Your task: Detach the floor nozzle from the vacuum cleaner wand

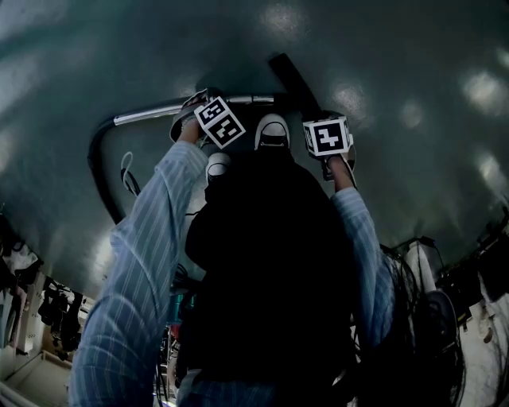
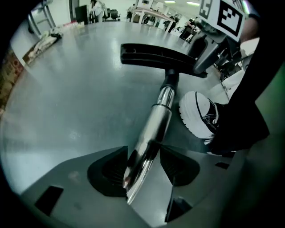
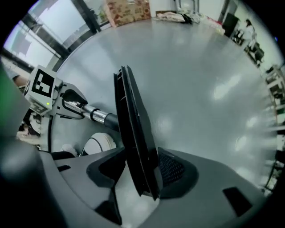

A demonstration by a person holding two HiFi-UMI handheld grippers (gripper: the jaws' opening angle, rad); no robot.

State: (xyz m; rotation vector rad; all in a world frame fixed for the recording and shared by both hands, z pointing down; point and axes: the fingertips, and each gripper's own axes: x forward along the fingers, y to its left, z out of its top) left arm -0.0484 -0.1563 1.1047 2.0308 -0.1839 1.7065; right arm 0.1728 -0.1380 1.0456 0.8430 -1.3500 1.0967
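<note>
**Nozzle** (image 3: pixel 133 133): black, long and flat, on the floor in front of the person's feet. Its neck is joined to the wand, not detached. In the right gripper view it stands on edge and runs up out of the jaws.

**Wand** (image 2: pixel 156 120): a bright metal tube with a black collar at the nozzle end. It slopes away from the nozzle toward the person's left. In the head view its far end meets a black hose (image 1: pixel 99 167) that curves across the floor.

**Right gripper** (image 3: pixel 136 171): points down and is clamped on one end of the nozzle, which fills the space between both pads.

**Left gripper** (image 2: pixel 144 167): tilted steeply down over the wand with its jaws apart. The tube passes between them, lying against one pad with a gap showing at the other, so it is not gripped.

**Shoes** (image 1: pixel 272 131): white with dark marks. One sits just beside the wand near the nozzle neck.

**Sleeves** (image 1: pixel 151 254): pale and striped, one on each arm.

**Floor** (image 2: pixel 80 89): grey and glossy, with patches of reflected light.

**Box** (image 3: pixel 127 9): brown cardboard, well away at the far edge of the floor. Its contents cannot be made out.

**Clutter** (image 1: pixel 48 310): dark items and cables lie at both lower edges of the head view, too dim to identify.
</note>
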